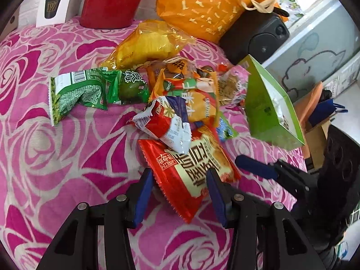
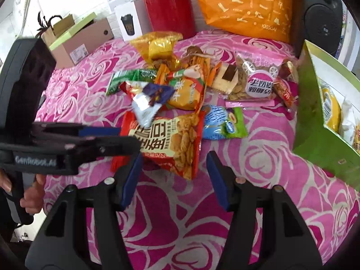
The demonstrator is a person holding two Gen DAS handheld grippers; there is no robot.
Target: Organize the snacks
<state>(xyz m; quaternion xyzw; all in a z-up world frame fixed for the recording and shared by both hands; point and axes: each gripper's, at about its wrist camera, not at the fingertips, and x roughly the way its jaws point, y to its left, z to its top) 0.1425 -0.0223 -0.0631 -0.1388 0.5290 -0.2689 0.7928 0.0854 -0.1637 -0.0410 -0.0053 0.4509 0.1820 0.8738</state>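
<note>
Spread wide, the left gripper straddles the red snack packet without clamping it; the right gripper hangs apart, empty. Most snacks remain heaped on the pink cloth; few sit inside the green box.

"KISSCAT" repeats across the orange bag; the left gripper reads "GenRobot.AI".

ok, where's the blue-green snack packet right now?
Right wrist view, centre-right: blue-green packet lies flat on the pink cloth, touching the big red packet's right edge, below the biscuit bag.
</note>
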